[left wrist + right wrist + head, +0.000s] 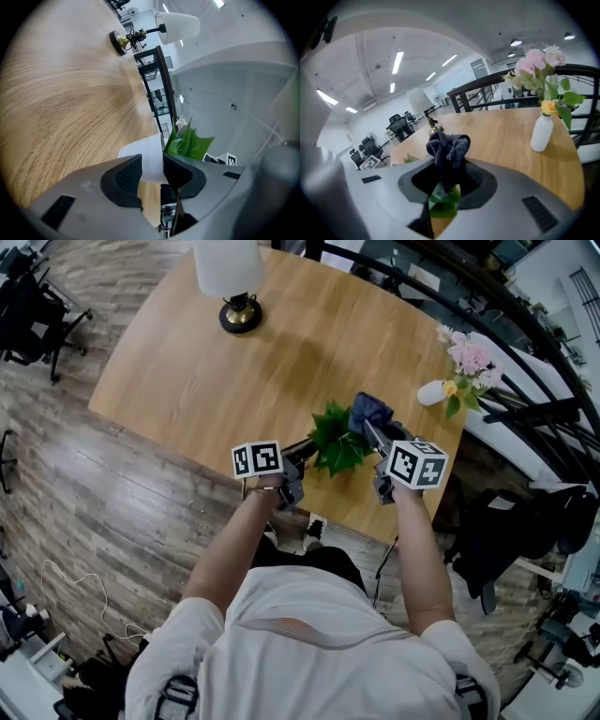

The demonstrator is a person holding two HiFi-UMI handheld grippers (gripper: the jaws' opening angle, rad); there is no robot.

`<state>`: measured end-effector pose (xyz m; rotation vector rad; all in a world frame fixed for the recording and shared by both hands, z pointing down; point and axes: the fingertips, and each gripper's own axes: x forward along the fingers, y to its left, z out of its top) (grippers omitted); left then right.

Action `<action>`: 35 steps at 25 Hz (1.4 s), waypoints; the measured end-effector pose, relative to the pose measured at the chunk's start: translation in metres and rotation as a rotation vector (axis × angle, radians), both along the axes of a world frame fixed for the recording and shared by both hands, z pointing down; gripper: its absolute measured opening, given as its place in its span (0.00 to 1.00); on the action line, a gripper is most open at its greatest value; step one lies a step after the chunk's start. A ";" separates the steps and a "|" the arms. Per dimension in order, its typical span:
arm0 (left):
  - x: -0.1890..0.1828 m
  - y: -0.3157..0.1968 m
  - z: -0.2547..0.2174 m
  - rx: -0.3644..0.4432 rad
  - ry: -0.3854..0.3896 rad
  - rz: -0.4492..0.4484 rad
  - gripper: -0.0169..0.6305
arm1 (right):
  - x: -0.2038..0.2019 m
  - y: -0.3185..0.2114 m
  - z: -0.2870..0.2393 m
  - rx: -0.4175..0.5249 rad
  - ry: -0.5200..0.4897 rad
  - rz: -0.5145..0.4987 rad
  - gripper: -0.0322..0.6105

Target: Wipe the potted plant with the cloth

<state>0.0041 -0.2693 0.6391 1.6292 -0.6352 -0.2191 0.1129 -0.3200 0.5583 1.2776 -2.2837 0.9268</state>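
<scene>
The potted plant (336, 439) has broad green leaves and a white pot (146, 158); it stands near the wooden table's front edge. My left gripper (298, 461) is shut on the pot's wall, with the leaves (186, 140) rising just right of its jaws. My right gripper (371, 431) is shut on a dark blue cloth (368, 412), bunched up above the jaws in the right gripper view (447, 150). The cloth rests against the plant's right side, and a green leaf (443, 199) shows below it between the jaws.
A white vase of pink flowers (461, 371) stands at the table's right end, also in the right gripper view (543, 126). A lamp with a brass base (240, 313) sits at the far edge of the table (187, 371). Black railings (525, 343) run beyond the table.
</scene>
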 end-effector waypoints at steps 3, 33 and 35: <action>0.000 0.000 0.000 0.002 -0.004 0.003 0.24 | 0.048 0.001 0.018 0.012 0.169 0.094 0.28; -0.002 0.001 0.000 0.014 -0.005 0.002 0.24 | -0.037 0.013 -0.066 0.108 -0.064 -0.189 0.28; -0.002 0.001 0.000 0.014 -0.006 0.001 0.24 | -0.028 0.030 -0.036 0.021 -0.080 -0.155 0.28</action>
